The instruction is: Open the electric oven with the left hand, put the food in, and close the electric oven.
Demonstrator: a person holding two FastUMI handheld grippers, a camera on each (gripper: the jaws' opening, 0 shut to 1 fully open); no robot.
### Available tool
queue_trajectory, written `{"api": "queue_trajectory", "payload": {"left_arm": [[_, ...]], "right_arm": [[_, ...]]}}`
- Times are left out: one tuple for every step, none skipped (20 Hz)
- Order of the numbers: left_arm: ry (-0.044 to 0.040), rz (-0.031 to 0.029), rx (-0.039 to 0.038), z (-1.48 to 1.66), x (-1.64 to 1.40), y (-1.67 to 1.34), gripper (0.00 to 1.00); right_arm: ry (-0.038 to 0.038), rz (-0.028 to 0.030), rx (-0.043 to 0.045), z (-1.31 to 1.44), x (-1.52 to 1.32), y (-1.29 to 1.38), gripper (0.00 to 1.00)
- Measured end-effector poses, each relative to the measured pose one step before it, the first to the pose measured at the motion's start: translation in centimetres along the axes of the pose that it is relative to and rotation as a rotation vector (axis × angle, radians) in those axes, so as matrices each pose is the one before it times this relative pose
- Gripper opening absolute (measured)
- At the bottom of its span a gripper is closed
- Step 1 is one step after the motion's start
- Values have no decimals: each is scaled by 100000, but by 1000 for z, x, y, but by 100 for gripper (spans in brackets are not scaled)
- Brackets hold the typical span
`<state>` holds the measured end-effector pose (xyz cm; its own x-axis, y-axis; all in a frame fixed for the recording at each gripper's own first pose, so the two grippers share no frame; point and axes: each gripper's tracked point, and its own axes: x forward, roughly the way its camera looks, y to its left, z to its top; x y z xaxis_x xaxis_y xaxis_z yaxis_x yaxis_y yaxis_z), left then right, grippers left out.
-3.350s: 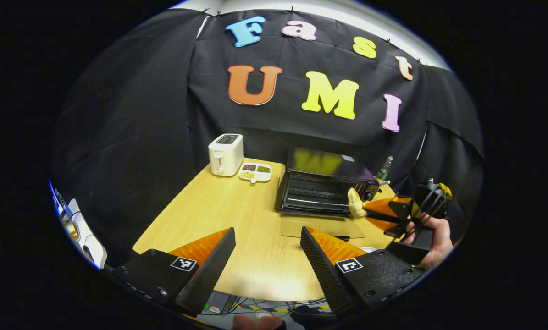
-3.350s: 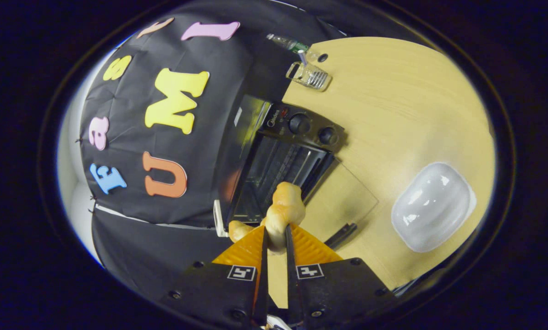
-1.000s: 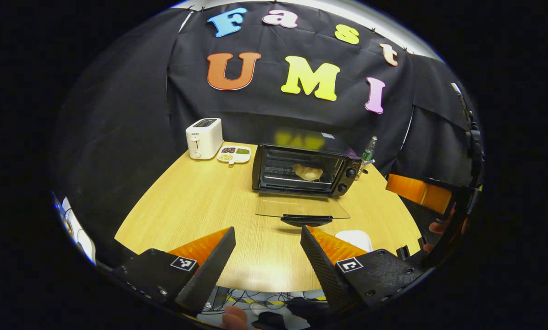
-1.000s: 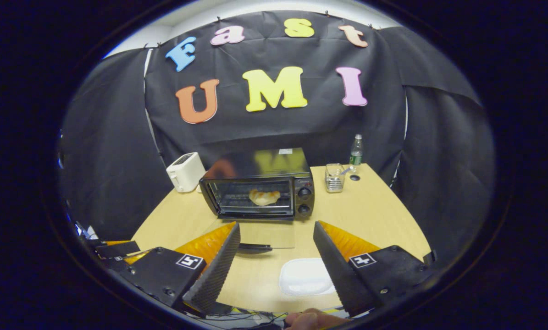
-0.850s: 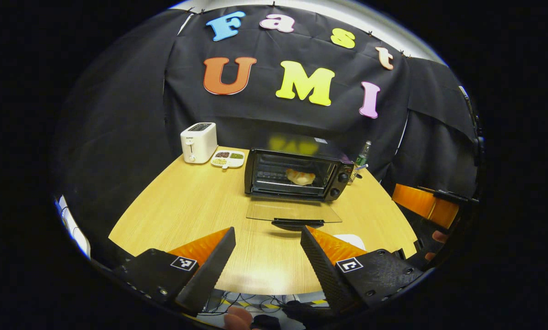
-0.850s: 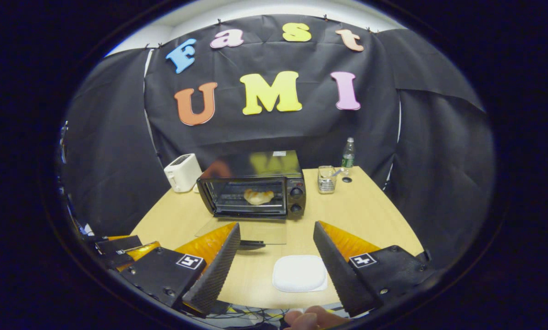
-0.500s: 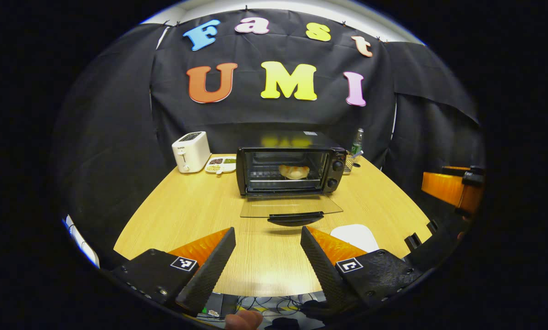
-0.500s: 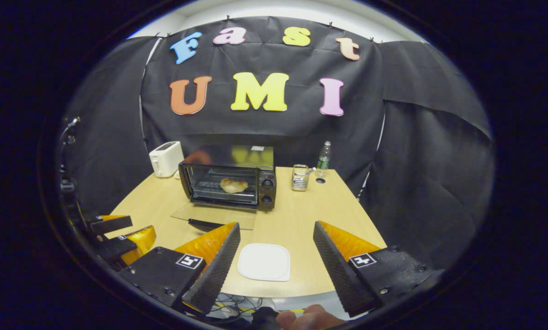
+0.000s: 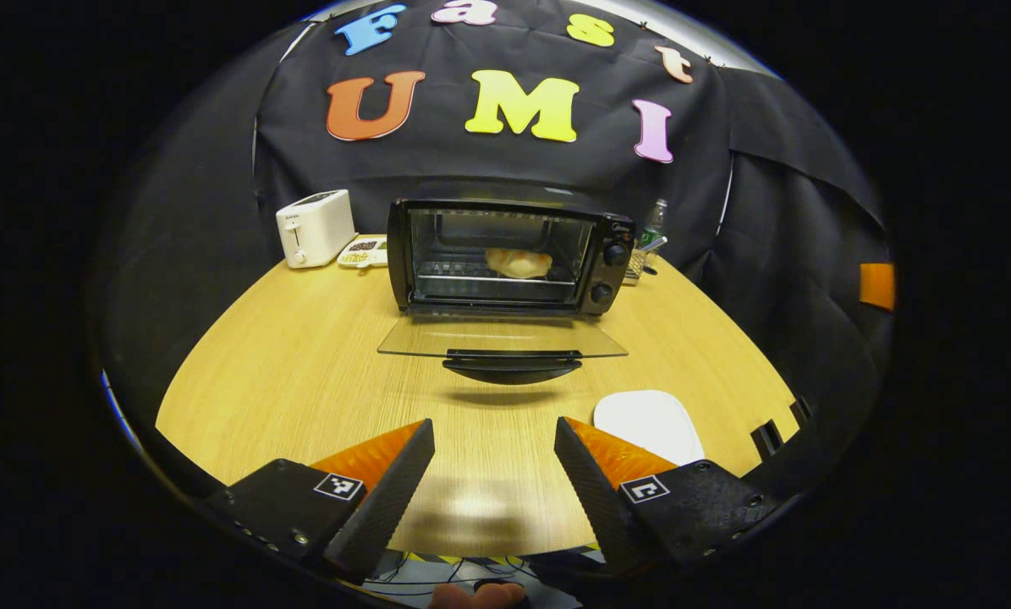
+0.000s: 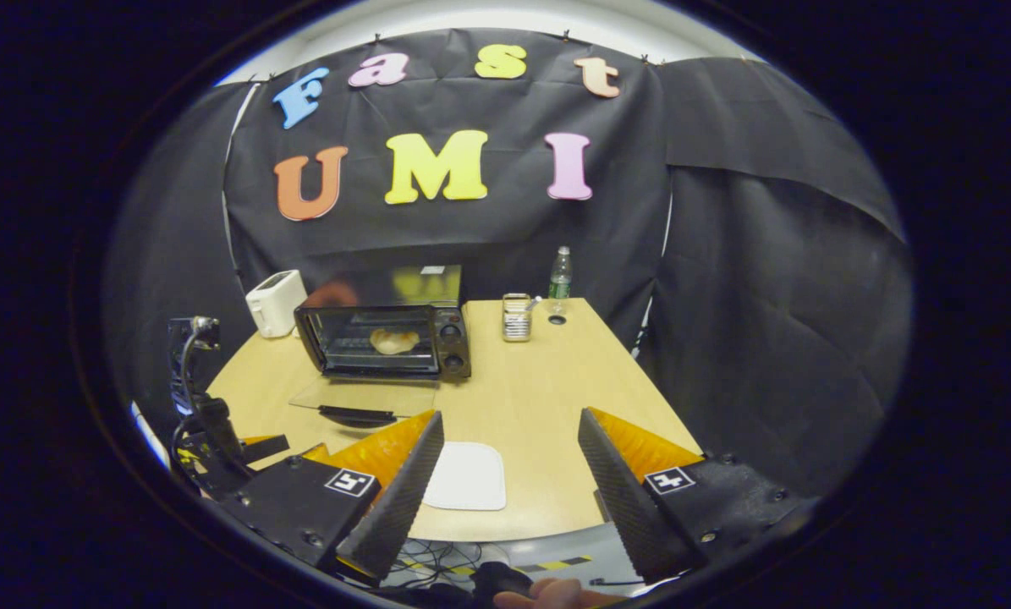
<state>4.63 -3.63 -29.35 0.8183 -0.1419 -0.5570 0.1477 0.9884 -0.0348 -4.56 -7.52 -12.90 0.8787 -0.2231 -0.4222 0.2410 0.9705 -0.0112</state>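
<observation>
**On the desk: one oven, door down, food inside**

On the desk [image 9: 302,355] we count one black oven [image 9: 505,254], one pale bun [image 9: 518,262] on its rack, one white plate [image 9: 649,423], one toaster [image 9: 315,228] and one bottle [image 10: 560,275]. Its glass door [image 9: 501,338] lies flat open toward us. Our left hand-held gripper [image 9: 492,457] and right hand-held gripper [image 10: 509,457] both gape wide, holding nothing.

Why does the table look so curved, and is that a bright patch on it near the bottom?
Left gripper view: the fisheye lens bows the table edge, and overhead light glares pale on the wood between the left gripper fingers; the open oven door casts a soft shadow. Right gripper view: the oven top mirrors the wall, everything fairly sharp.
</observation>
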Motion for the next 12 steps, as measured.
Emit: {"api": "queue_trajectory", "payload": {"left_arm": [[-268, 428, 1176, -209, 1148, -36, 95], [768, 513, 1204, -331, 1147, 78, 95], [1013, -86, 564, -582, 920, -38, 94], [843, -209, 186, 79, 495, 1, 94], [832, -384, -106, -227, 781, -28, 94], [929, -264, -318, -340, 567, -125, 94], [751, -539, -119, -292, 477, -273, 95], [792, -391, -47, -282, 681, -263, 95], [572, -459, -196, 35, 547, -212, 95], [232, 21, -442, 158, 528, 76, 95], [190, -75, -473, 285, 529, 10, 95], [-357, 495, 8, 426, 391, 113, 95]], "right_arm": [[178, -1309, -1115, -109, 18, -583, 100], [431, -873, -978, -105, 12, -425, 100], [690, -944, -801, -247, 49, -430, 100], [981, -857, -405, -269, 56, -431, 100], [1180, -814, -281, -311, 105, -422, 100], [952, -1101, -40, -232, 103, -389, 100], [734, -797, 418, -122, 141, -395, 97], [777, -720, 591, 5, 29, -249, 99], [742, -493, 884, -144, 211, -295, 100], [781, -426, 1162, 35, 94, -270, 100], [579, -390, 1585, -4, 96, -232, 100], [712, -27, 1675, 6, 99, -169, 100]]}}
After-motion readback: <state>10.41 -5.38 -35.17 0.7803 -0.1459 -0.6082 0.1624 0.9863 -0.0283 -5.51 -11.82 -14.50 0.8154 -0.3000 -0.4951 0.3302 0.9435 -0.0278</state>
